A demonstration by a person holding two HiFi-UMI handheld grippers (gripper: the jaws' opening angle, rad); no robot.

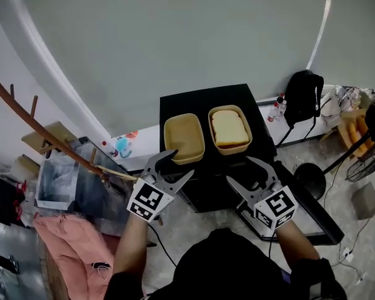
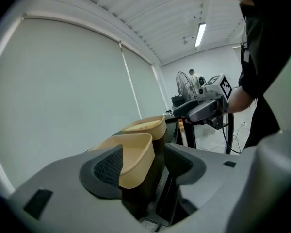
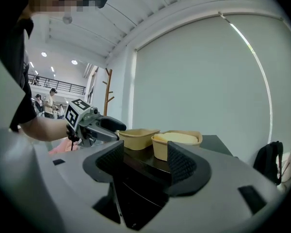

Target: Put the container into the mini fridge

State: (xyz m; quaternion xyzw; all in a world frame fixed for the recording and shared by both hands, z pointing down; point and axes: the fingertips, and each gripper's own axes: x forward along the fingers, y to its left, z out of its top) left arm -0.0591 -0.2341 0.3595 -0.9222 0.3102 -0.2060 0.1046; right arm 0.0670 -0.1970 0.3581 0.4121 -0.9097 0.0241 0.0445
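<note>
one tan, yellow-filled container (image 1: 230,148)

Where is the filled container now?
Head view: the filled container sits atop the mini fridge, right of the empty container, beyond the right hand-held gripper.

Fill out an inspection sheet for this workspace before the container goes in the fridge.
Surface: black fridge top, carrying two tan containers.
Job's things: left container upright, no contents seen; right container upright, holding a yellow block; fridge door state unclear.
Clutter: backpack and bottles by the wall; pink cloth on the floor.
Grippers: left gripper open, left container's near corner between its jaws, not clamped; right gripper open, empty, at the fridge front.
Cables: cable loose on the floor.
Surroundings: grey blind behind; coat rack beside the fridge.
</note>
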